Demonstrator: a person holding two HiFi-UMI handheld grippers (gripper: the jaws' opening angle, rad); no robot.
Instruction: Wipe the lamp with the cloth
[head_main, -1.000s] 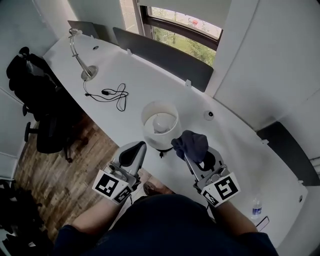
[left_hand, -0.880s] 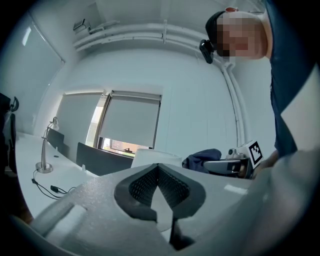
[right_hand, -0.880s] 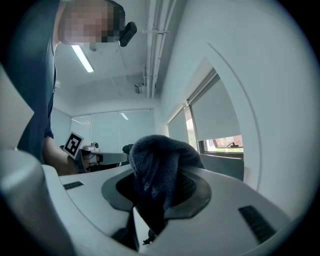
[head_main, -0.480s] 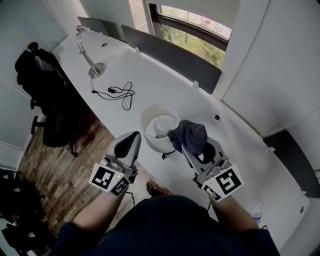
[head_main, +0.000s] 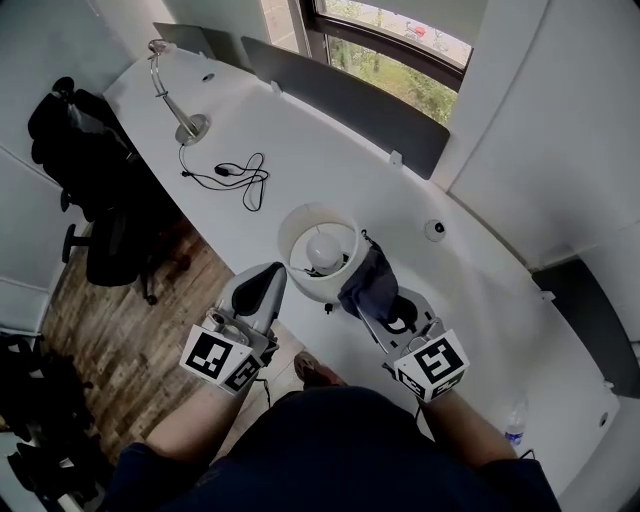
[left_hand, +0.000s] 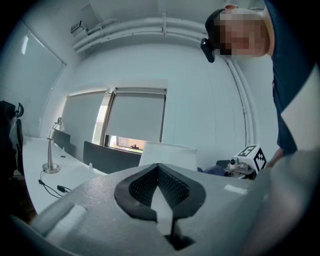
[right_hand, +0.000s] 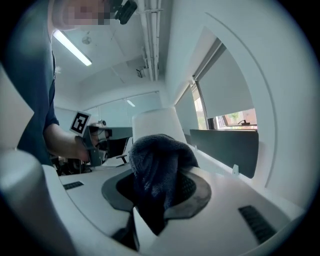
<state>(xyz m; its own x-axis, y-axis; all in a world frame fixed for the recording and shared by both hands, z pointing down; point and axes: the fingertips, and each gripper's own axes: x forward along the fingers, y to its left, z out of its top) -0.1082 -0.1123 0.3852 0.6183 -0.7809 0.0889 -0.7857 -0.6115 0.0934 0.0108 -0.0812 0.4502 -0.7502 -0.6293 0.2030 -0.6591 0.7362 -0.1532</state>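
Note:
A white table lamp (head_main: 318, 250) with a round shade and a bulb inside stands near the front edge of the white desk (head_main: 470, 290). My right gripper (head_main: 378, 300) is shut on a dark blue cloth (head_main: 368, 282), and the cloth presses against the right side of the shade. The right gripper view has the cloth (right_hand: 159, 170) bunched between the jaws with the lamp shade (right_hand: 154, 122) just behind it. My left gripper (head_main: 262, 290) is shut and holds nothing, just left of the shade. In the left gripper view the shade (left_hand: 167, 155) shows beyond the jaws.
A silver desk lamp (head_main: 175, 95) and a black cable (head_main: 235, 175) lie at the desk's far left. A small round object (head_main: 434, 230) sits right of the lamp, and a water bottle (head_main: 515, 422) at the lower right. Black office chairs (head_main: 95, 170) stand on the wooden floor.
My right gripper has brought the cloth down and left, from above the shade's right rim onto its right side. The left gripper has stayed beside the lamp.

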